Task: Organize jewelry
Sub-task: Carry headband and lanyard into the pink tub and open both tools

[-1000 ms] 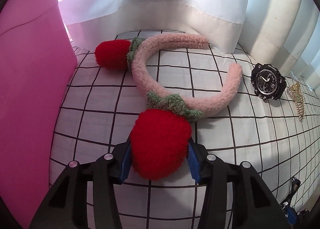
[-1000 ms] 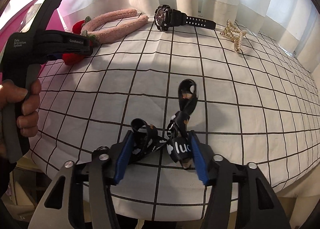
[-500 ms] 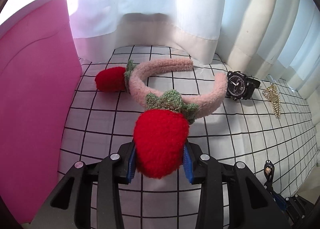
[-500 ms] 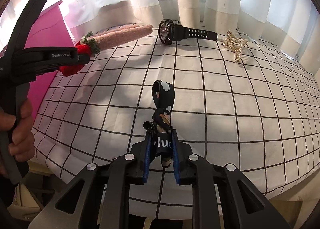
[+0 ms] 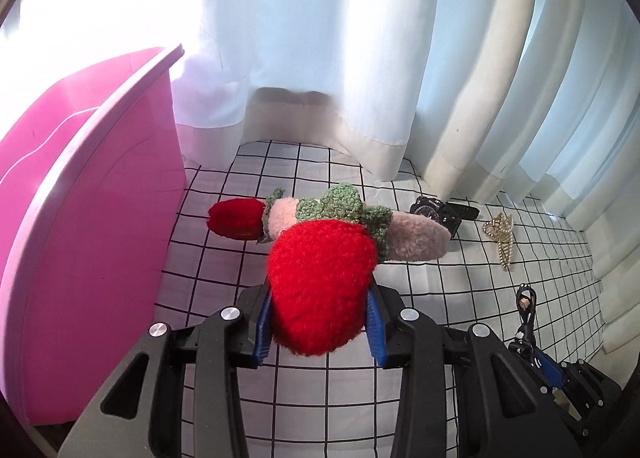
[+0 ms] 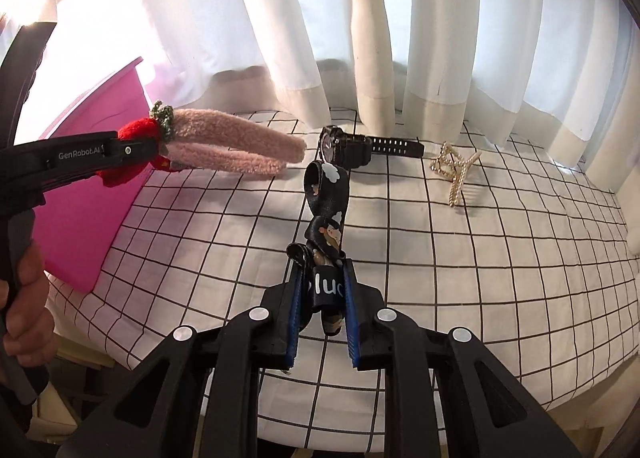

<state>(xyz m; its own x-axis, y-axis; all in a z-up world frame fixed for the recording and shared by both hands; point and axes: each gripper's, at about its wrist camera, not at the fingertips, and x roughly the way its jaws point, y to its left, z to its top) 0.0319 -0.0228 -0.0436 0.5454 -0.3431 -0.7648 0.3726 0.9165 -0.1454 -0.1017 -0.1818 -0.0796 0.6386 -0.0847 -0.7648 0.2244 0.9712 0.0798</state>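
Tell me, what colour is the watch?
Black, strap and case alike; the watch shows best in the right wrist view.

The headband (image 5: pixel 412 236) is fuzzy pink plush, matt and rough, with a red knitted strawberry (image 5: pixel 320 286) and woolly green leaves; a second strawberry (image 5: pixel 236 216) sits at its nine o'clock end. The left claw (image 5: pixel 318 328) is matt black plastic with ribbed blue pads and shiny metal screws. The right claw (image 6: pixel 322 316) has the same finish and pinches a glossy black printed strap (image 6: pixel 326 218). The watch (image 6: pixel 352 146) looks like matt black rubber. The hair clip (image 6: pixel 456 170) at its three o'clock is beaded and pearly. The bin (image 5: pixel 80 218) is smooth pink plastic. The surface (image 6: pixel 500 258) wears a white checked cloth. The curtain (image 6: pixel 360 26) is thin white fabric.
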